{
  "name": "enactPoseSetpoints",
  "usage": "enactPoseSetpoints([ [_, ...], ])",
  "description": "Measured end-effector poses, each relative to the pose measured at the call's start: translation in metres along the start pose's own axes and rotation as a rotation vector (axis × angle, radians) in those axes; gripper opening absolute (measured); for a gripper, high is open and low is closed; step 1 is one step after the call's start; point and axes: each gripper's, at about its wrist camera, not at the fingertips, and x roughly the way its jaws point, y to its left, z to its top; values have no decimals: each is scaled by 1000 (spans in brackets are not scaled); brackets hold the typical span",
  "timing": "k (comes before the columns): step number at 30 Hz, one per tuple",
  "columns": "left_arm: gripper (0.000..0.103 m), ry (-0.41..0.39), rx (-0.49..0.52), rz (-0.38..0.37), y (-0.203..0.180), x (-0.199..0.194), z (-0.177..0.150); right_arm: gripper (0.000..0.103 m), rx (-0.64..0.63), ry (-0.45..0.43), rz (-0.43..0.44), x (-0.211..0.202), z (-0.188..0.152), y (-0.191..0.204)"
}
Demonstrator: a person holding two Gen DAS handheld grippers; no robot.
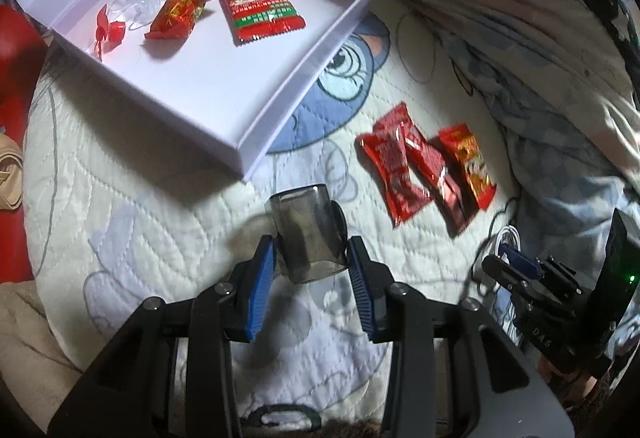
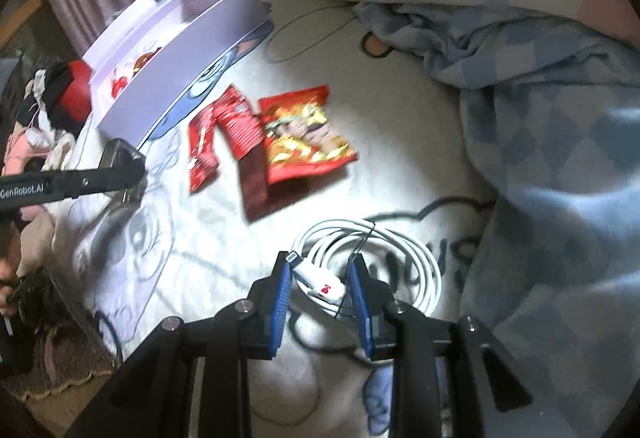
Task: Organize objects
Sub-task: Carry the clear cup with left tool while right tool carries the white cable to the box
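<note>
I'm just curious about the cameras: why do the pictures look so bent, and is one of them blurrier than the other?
Both views are fisheye, so edges curve and corners go black. Left wrist view: fairly sharp, print on the red packet in the white box readable. Right wrist view: smeared, the snack packets streaked, the white cable glaring under bright light.

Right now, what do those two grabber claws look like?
Both are black metal linkages with silver bolts and ribbed blue pads. The left gripper has "GenRobot.AI" in white on its side. The right gripper carries a black box with a green light and "DAS" lettering.
</note>
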Motion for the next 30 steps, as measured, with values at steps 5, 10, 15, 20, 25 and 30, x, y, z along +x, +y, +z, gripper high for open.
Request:
enactPoseSetpoints([
  [5,35,23,35,6,-1,-2,-14,28,4,2,19,-7,-9,6],
  [10,35,20,64,10,-4,-12,-24,28,-8,-1,31,-11,-2,14],
  [15,34,5,71,15,-4,-23,-27,28,-33,0,59,-16,2,30],
  [20,34,-17,84,18,-5,-34,-28,28,-70,-10,78,-21,9,49],
  [25,33,-43,57,20,2,-44,-26,28,-110,-13,101,-25,16,69],
  [30,33,-86,47,30,6,-55,-25,28,-159,-16,135,-28,21,92],
])
